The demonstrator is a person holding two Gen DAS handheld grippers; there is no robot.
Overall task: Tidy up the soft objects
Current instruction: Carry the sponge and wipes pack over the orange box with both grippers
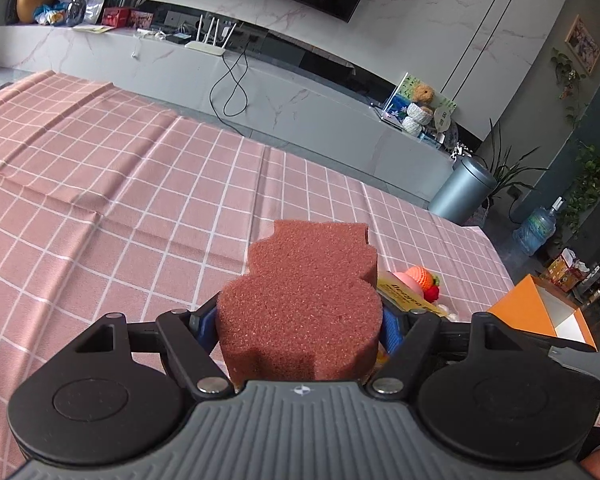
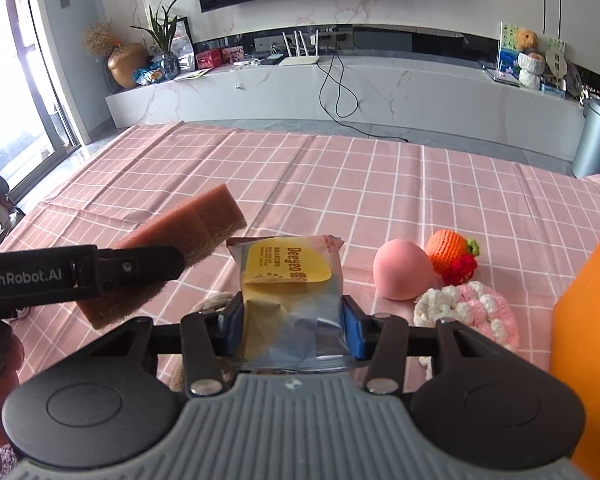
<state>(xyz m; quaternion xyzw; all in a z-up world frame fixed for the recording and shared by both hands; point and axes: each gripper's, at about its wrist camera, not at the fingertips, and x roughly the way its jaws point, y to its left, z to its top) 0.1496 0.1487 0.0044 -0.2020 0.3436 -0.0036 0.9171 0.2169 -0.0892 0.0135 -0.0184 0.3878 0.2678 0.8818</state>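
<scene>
My left gripper point(image 1: 298, 328) is shut on a brown sponge point(image 1: 304, 296) and holds it above the pink checked tablecloth point(image 1: 120, 184). In the right wrist view the sponge point(image 2: 196, 236) and the left gripper's finger point(image 2: 140, 266) show at the left. My right gripper point(image 2: 292, 324) is shut on a yellow and silver snack packet point(image 2: 290, 288). A pink ball point(image 2: 402, 274), an orange crochet fruit point(image 2: 448, 250) with a red piece point(image 2: 460, 270), and a pink-white crochet pad point(image 2: 468, 308) lie to its right. The packet's edge point(image 1: 410, 298) and the orange fruit point(image 1: 420, 274) peek out behind the sponge.
An orange box point(image 2: 588, 344) stands at the right edge; it also shows in the left wrist view point(image 1: 540, 312). A brown furry thing point(image 2: 212, 304) lies partly hidden under my right gripper. Beyond the table are a marble TV bench point(image 2: 340, 88) and a grey bin point(image 2: 598, 140).
</scene>
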